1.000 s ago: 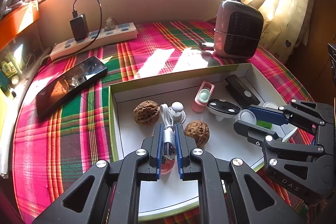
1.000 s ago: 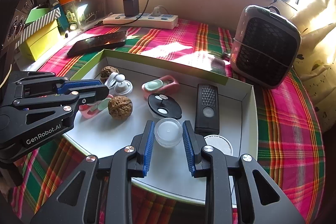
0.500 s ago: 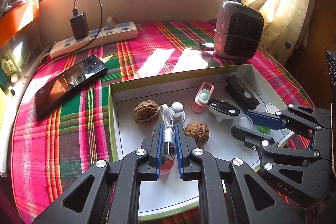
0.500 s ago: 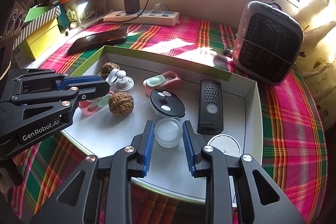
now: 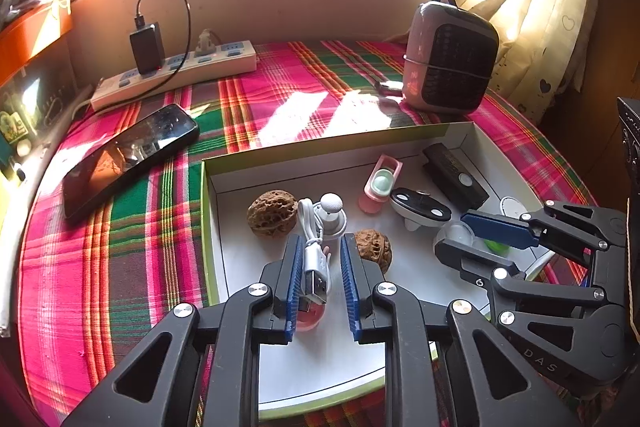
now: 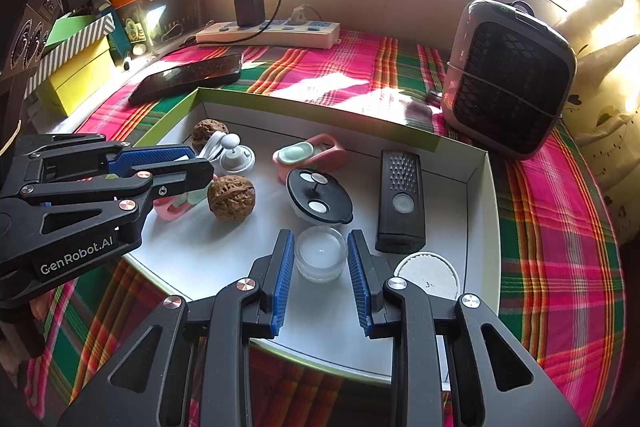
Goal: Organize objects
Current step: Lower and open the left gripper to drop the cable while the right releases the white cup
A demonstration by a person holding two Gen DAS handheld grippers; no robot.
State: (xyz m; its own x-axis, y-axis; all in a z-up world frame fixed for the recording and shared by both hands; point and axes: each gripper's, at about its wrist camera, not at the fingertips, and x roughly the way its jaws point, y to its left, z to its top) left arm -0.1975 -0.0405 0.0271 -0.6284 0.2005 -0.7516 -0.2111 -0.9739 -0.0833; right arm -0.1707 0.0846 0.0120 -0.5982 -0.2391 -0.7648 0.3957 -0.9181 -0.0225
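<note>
left wrist view shows the left gripper (image 5: 320, 279) with its blue-padded jaws just having opened; the white usb cable with a silver plug (image 5: 315, 271) lies between them, leaning on the left pad and clear of the right one. the cable runs back to a small white stand with a round ball top (image 5: 330, 213), set between two wrinkled brown walnuts (image 5: 272, 213) (image 5: 373, 245). all of it sits inside a shallow white cardboard tray with a green rim (image 5: 224, 267).

right wrist view shows the right gripper (image 6: 320, 265) closed narrowly around a small clear round plastic jar (image 6: 321, 254), pads against its sides, the jar resting on the tray floor. just beyond it are a round black lid with silver dots (image 6: 320, 197) and a black rectangular remote-like device (image 6: 401, 201). outside the tray, on the pink and green plaid cloth (image 6: 560, 227), a black smartphone (image 6: 188, 77) and a grey portable heater (image 6: 508, 79) stand well apart.
</note>
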